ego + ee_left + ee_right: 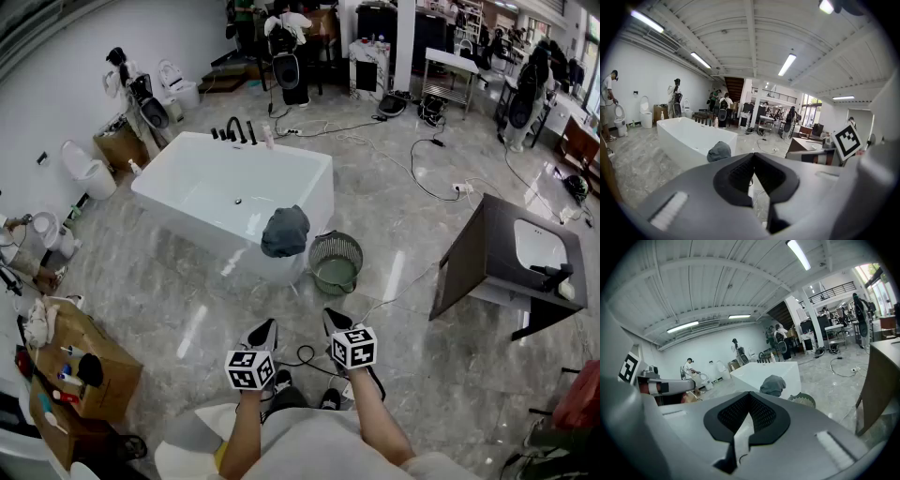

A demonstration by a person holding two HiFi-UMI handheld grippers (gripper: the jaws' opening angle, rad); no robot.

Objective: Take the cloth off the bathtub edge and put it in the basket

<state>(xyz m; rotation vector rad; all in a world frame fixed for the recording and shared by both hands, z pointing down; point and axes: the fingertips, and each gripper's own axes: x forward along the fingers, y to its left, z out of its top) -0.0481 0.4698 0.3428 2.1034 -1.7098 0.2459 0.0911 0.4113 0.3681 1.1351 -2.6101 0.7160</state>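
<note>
The left hand-held gripper (pixel 263 330) is down low, close to the person, and its two jaws are pressed together with nothing in them. You can see that in the left gripper view, where the dark tips (pixel 753 158) meet. The right hand-held gripper (pixel 335 321) is just beside it. Its jaws are pressed together too, and they hold nothing (pixel 749 397). Both point forward over the shiny gray floor (pixel 422 234). The cloth (pixel 285 232) is well apart from both of them, farther ahead. It is a dark gray-blue lump that hangs over the near corner edge of the white bathtub (pixel 317 192). From the head view it sits ahead of the gap between the two grippers, a bit closer to the left one's side. In the left gripper view the cloth (pixel 719 151) shows above the jaws and a little to the left. In the right gripper view it (pixel 772 384) shows above the jaws and a little to the right. The round basket (pixel 352 257) stands on the floor just beside the tub, to the right of the cloth and lower down.
</note>
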